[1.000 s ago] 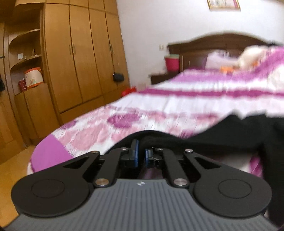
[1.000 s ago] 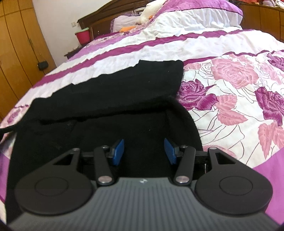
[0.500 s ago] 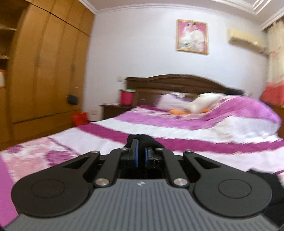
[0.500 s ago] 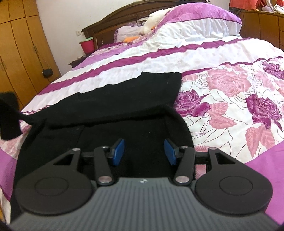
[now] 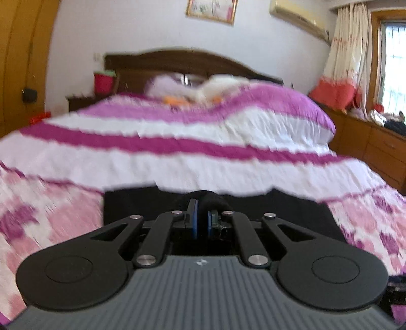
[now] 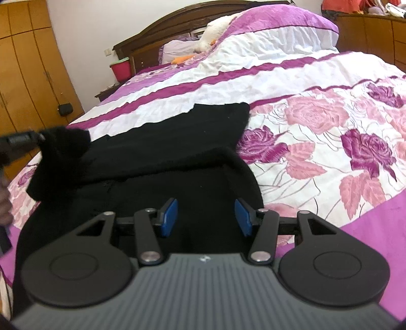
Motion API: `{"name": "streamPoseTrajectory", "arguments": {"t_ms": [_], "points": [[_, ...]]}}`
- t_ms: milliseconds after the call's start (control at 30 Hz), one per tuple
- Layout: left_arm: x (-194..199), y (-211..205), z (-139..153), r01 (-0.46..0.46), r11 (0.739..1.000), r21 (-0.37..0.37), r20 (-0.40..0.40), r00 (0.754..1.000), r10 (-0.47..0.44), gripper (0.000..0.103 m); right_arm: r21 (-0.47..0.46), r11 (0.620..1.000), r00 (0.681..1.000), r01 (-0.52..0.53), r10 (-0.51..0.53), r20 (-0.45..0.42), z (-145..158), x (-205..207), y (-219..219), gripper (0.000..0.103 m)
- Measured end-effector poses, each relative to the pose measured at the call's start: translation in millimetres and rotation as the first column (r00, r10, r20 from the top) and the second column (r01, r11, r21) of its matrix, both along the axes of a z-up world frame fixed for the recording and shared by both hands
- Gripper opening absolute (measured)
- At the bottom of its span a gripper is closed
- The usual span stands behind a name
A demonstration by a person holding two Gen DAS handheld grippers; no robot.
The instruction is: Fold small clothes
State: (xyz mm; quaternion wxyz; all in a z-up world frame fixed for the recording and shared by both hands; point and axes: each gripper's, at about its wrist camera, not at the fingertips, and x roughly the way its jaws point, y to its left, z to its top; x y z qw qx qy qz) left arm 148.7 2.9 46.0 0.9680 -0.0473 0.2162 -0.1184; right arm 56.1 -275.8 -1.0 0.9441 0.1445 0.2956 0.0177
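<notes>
- Floral pink-and-purple bed (image 6: pixel 317 83) carries the black garment (image 6: pixel 177 157), which lies spread on the near left part.
- Left gripper (image 5: pixel 202 220) is pinching a bunched corner (image 6: pixel 64 138), lifted off the bed, probably to carry it across for a fold.
- Right gripper (image 6: pixel 206 214) hangs spread over the near cloth, gripping nothing, likely ready to steady it.

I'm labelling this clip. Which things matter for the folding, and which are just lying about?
Job: black garment, left gripper shut on its edge, right gripper open, bedspread.
Lying about: red bucket, pillow, wardrobe, picture.
</notes>
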Motion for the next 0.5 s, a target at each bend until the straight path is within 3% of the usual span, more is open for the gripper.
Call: {"name": "streamPoseTrajectory", "arguments": {"t_ms": [100,267,400,500], "points": [[12.7,-0.1,-26.8,0.034,0.999,-0.008,-0.075,0.997,-0.034,0.009,0.011,1.000,1.000,0.005,-0.005,-0.011,-4.3,-0.3,-1.2,0.052],[11.1,1.1,-40.7,0.089,0.996,-0.004,-0.152,0.985,-0.088,0.013,-0.006,1.000,1.000,0.011,-0.011,-0.017,-8.0,0.4,-0.8,0.052],[0.7,6.2,-38.4,0.086,0.996,0.007,-0.184,0.979,-0.084,0.047,-0.013,1.000,1.000,0.015,-0.015,-0.015,-7.5,0.9,1.0,0.052],[-13.8,13.9,-32.4,0.086,0.996,0.012,-0.177,0.981,-0.082,0.056,-0.020,1.000,1.000,0.014,-0.015,-0.013,-6.2,0.3,2.6,0.052]]}}
